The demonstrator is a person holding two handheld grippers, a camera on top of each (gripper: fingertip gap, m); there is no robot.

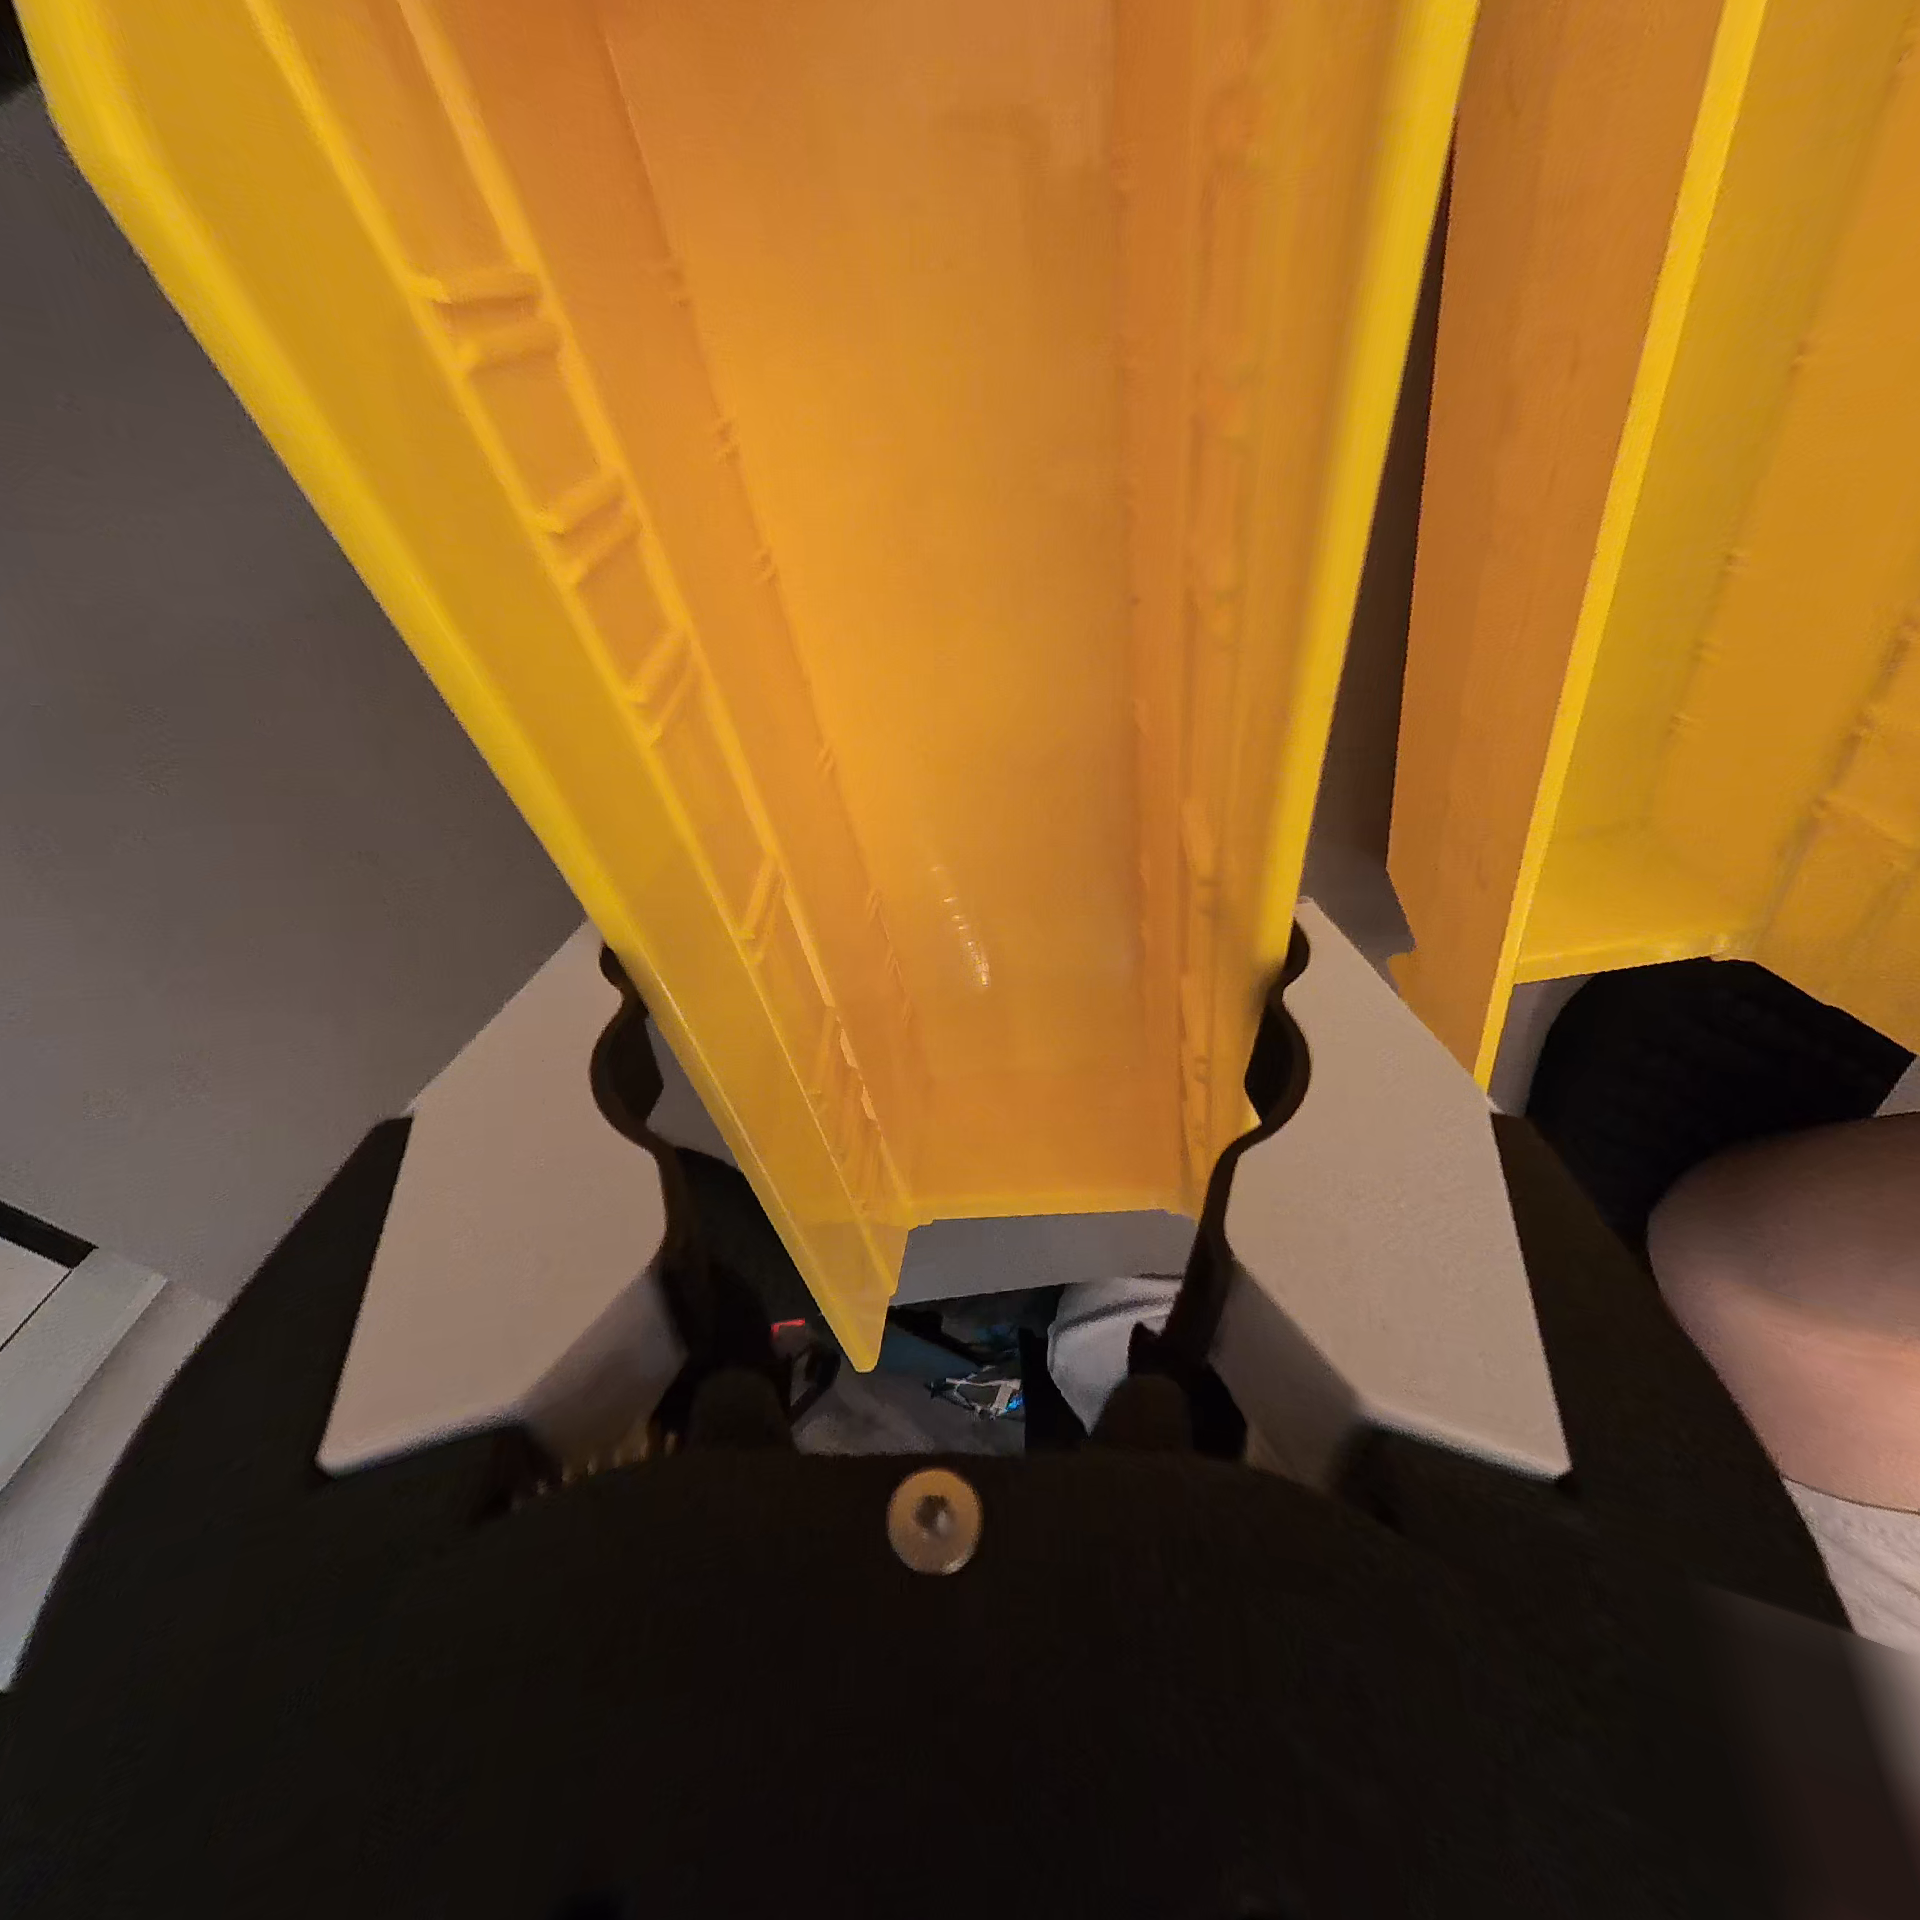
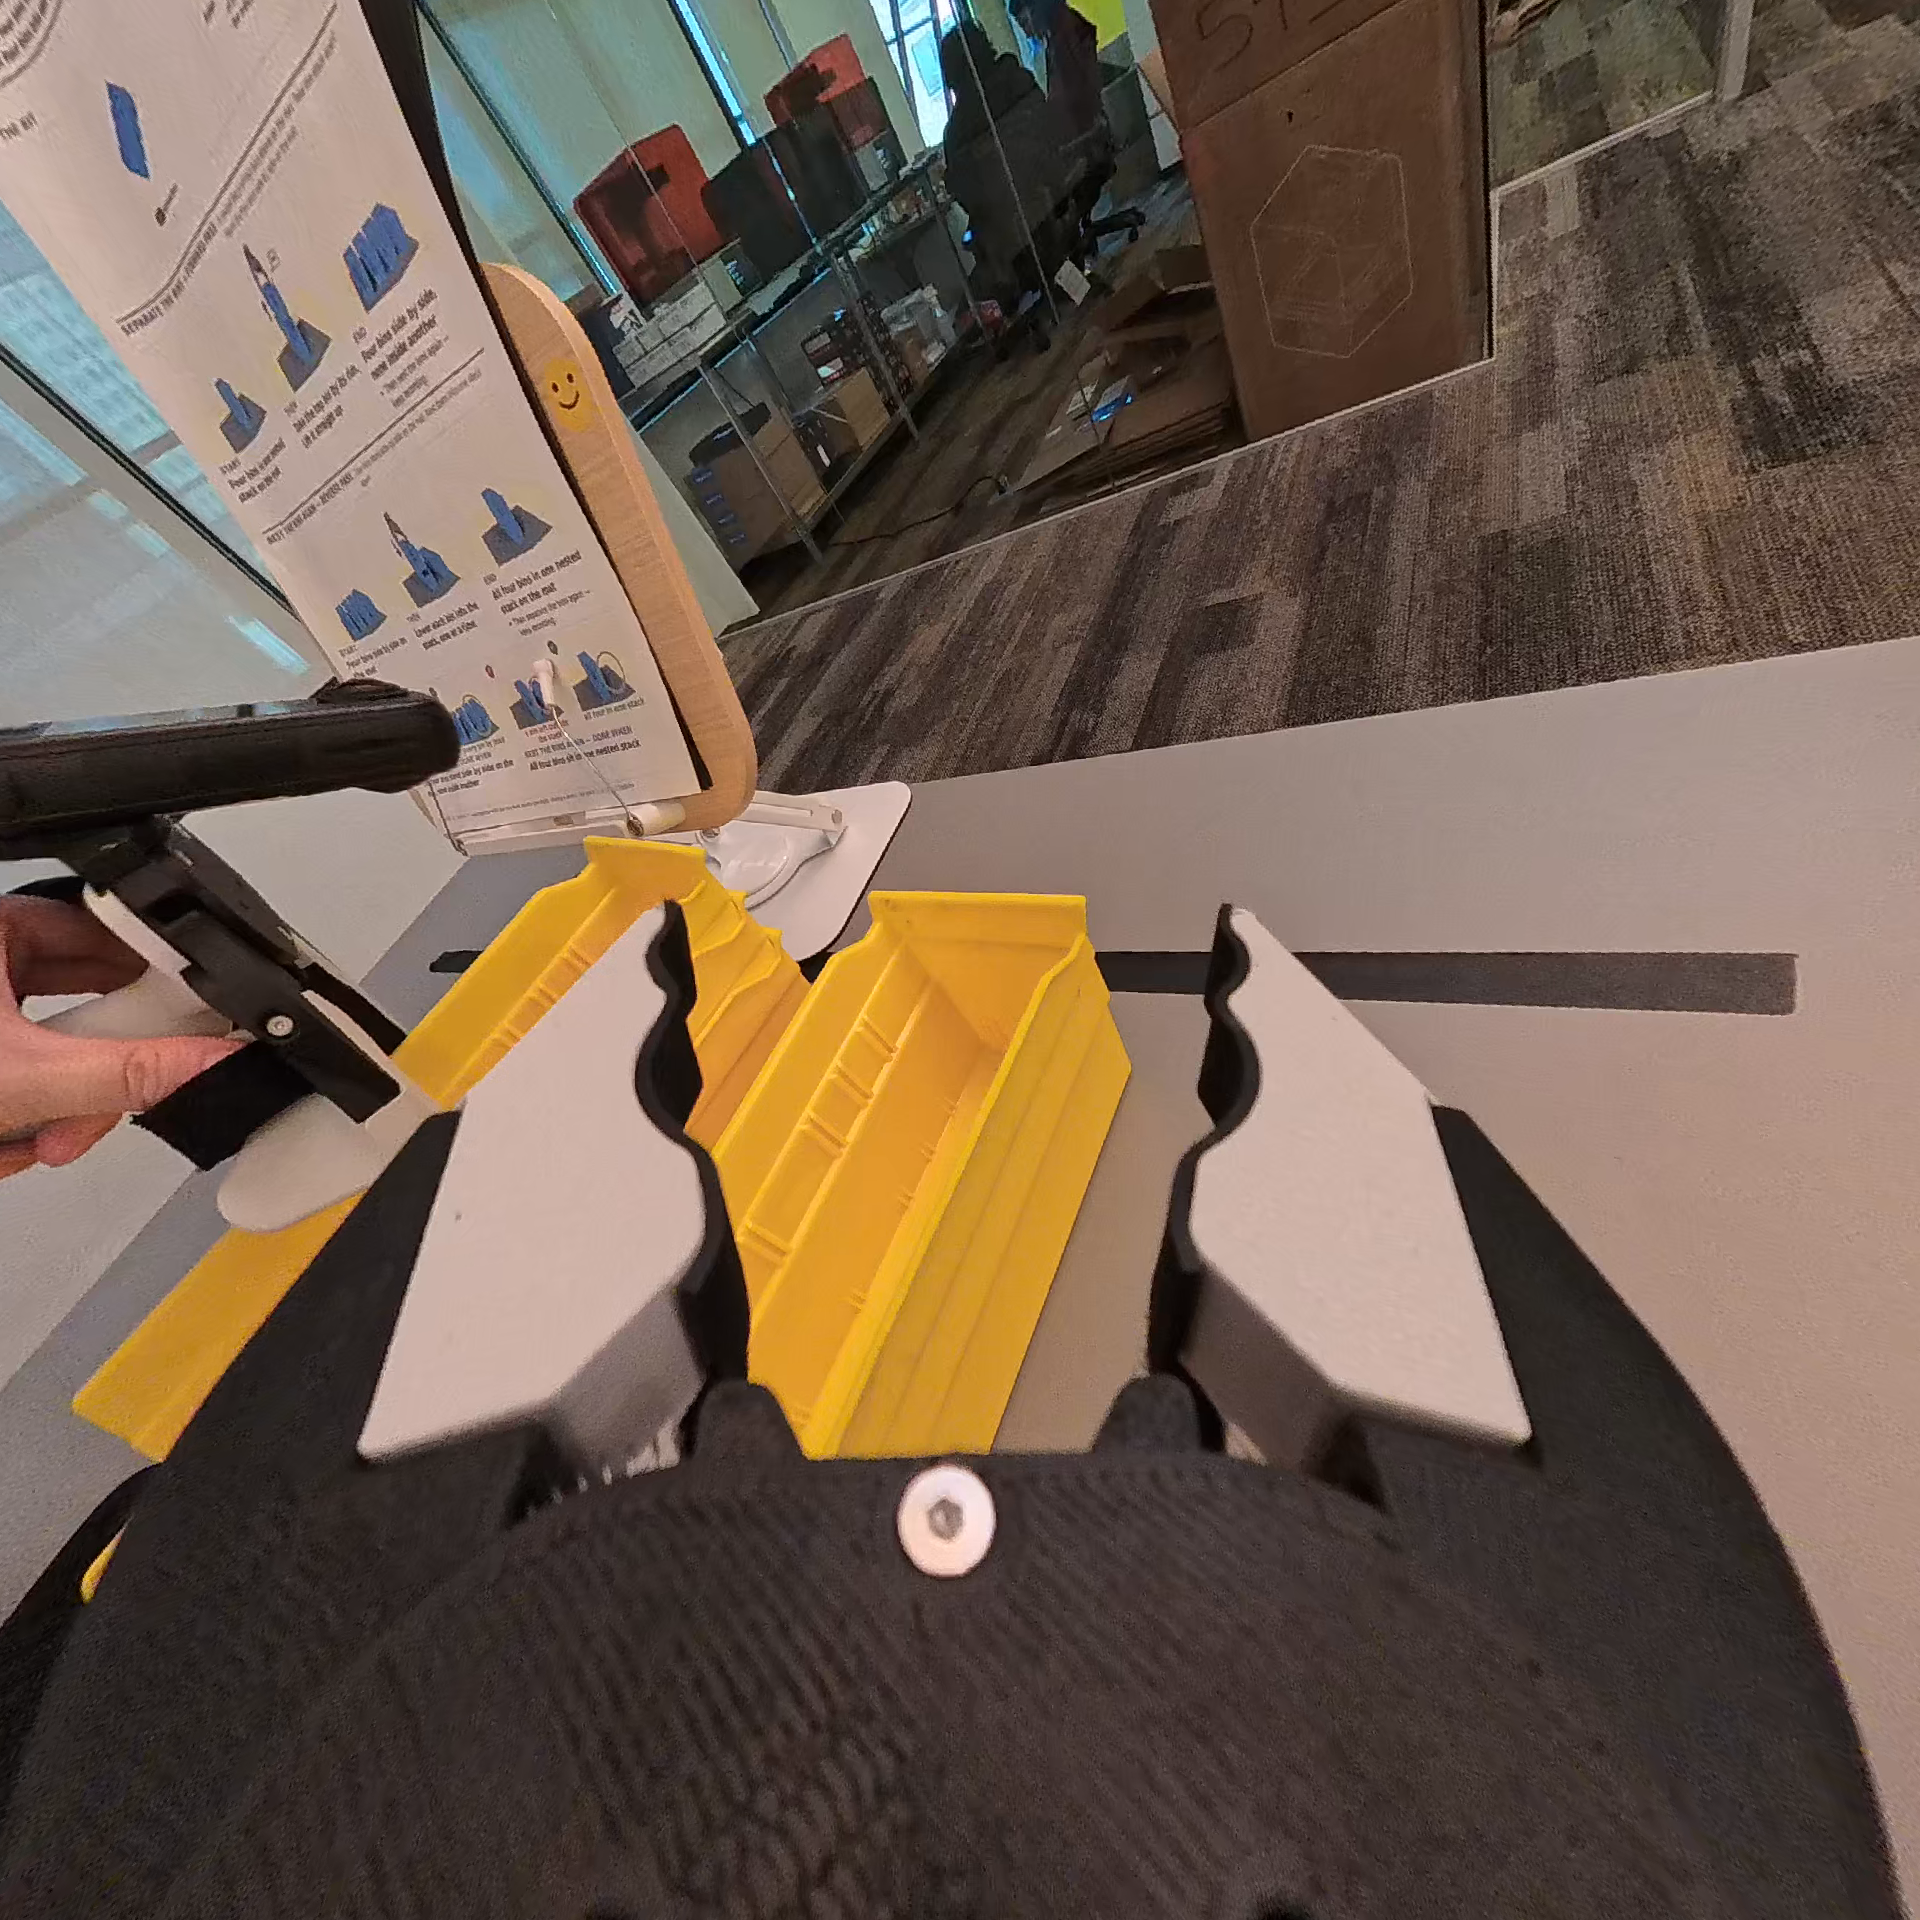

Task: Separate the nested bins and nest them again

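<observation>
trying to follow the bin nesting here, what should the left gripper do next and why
Probably lift. The left gripper straddles a yellow bin, and both pads look pressed against its side walls. A second yellow bin stands apart beside it, and the right gripper hangs open above that one, so raising the held bin to carry it over seems next.

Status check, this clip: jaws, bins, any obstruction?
Left gripper jaws pressing yellow plastic bin. Right gripper open above second yellow bin. No obstruction.
</observation>
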